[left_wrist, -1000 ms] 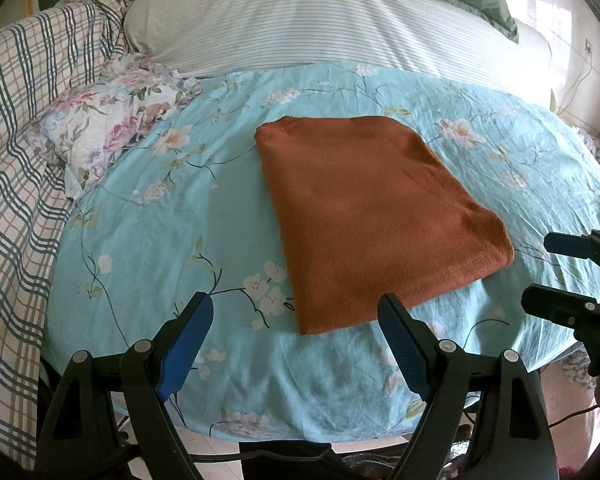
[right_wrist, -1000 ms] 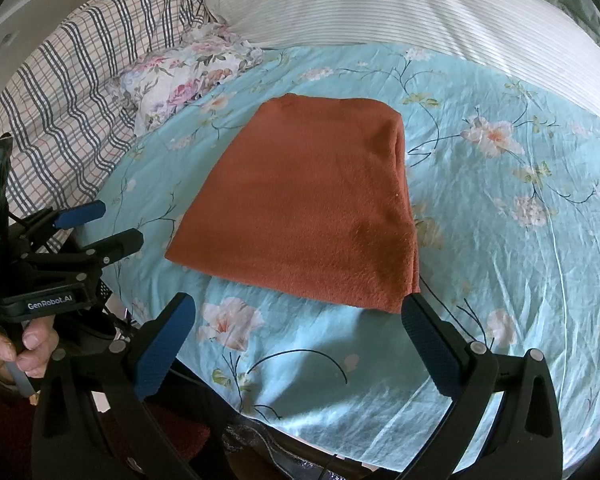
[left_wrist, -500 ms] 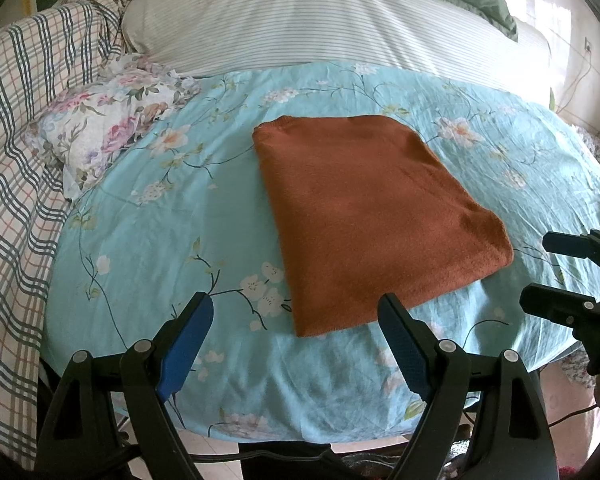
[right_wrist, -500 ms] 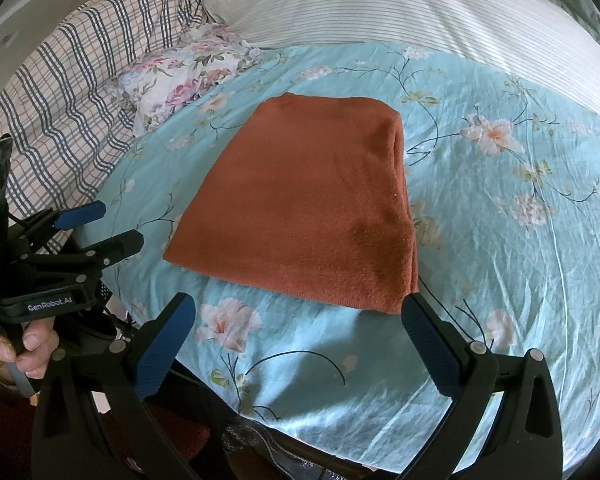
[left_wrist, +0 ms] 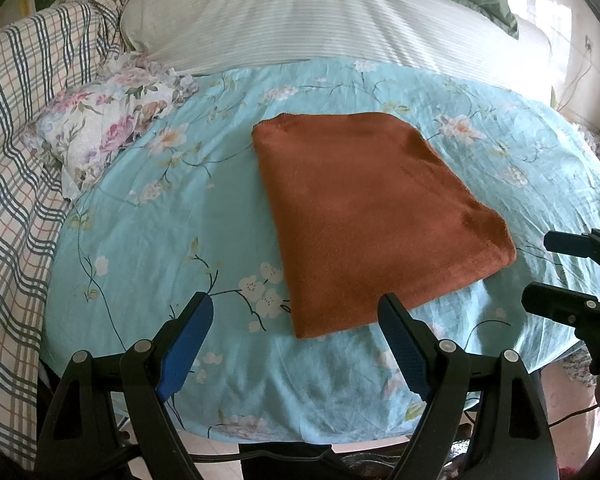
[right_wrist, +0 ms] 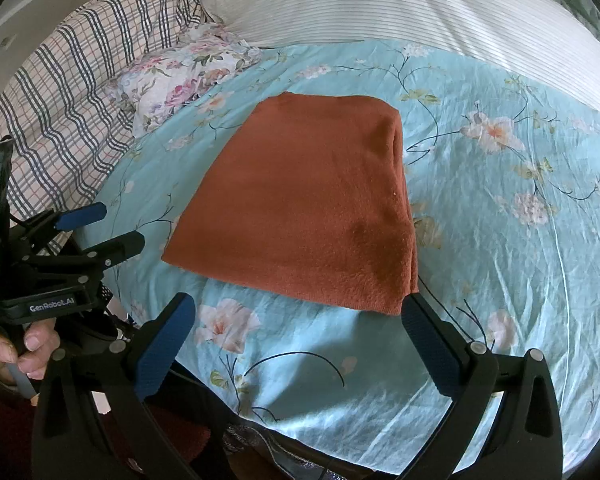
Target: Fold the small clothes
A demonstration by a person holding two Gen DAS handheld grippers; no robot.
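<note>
Left tool [left_wrist: 296, 316], right tool [right_wrist: 300, 316]: both wide, empty. One folded rust garment [left_wrist: 372, 216].

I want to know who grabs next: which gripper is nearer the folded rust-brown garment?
Right, narrowly. The right gripper has one open jaw at the rust-brown garment's near corner. The left gripper, jaws open too, sits just short of its near edge.
</note>
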